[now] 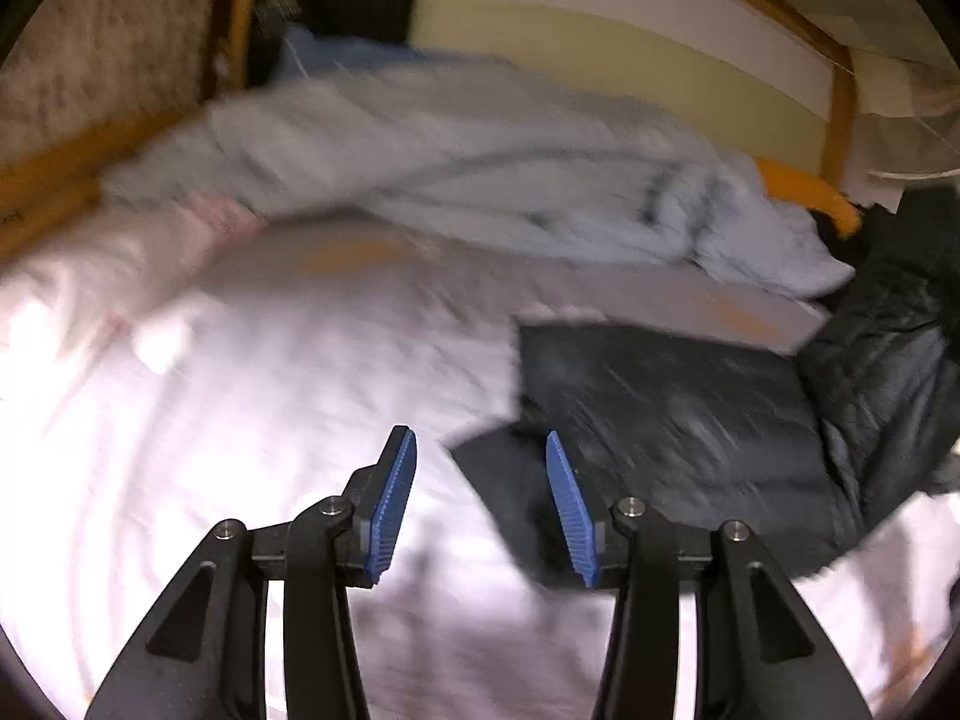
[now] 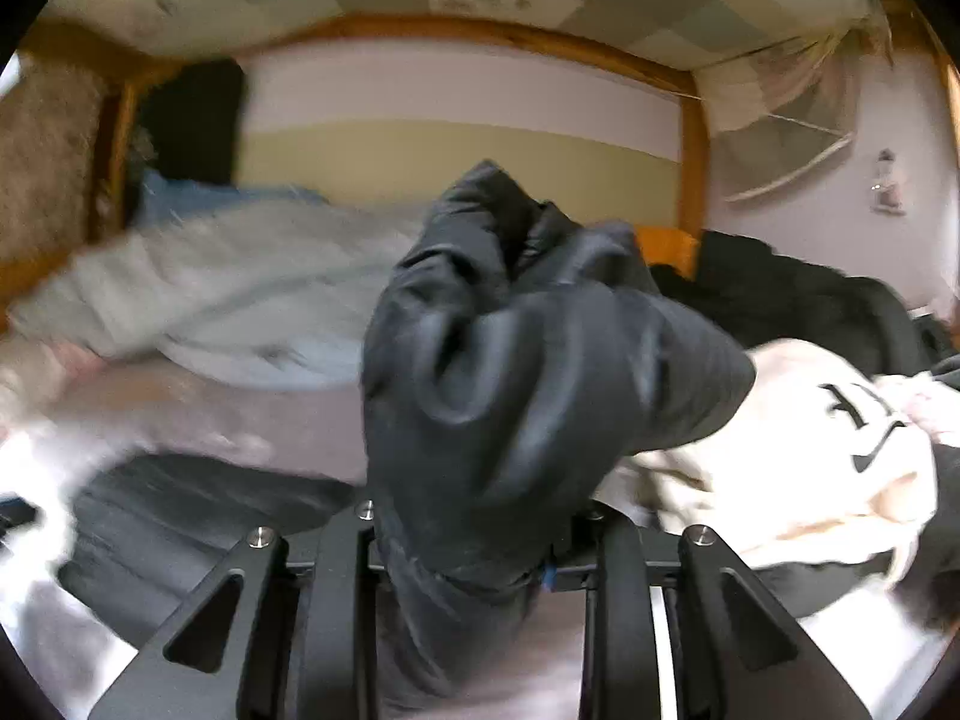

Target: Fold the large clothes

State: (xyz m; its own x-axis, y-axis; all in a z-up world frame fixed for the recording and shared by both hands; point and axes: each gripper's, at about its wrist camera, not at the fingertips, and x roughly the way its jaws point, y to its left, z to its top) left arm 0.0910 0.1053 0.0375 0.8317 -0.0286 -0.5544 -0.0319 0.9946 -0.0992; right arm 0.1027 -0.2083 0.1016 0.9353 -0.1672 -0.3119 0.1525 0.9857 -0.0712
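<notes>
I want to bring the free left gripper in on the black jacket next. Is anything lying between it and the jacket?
Nothing visible does. The left gripper hovers with its jaws apart and empty, and the black jacket lies just ahead on the pale bedsheet, with only bare sheet beside it. The light blue blanket lies farther back.

You can make out black markings on the crumpled cream fabric garment (image 2: 828, 450), but no readable text.

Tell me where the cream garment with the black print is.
In the right wrist view, the cream garment lies at the right of the bed, just right of the black jacket bunched in the right gripper, with dark clothes behind it.
</notes>
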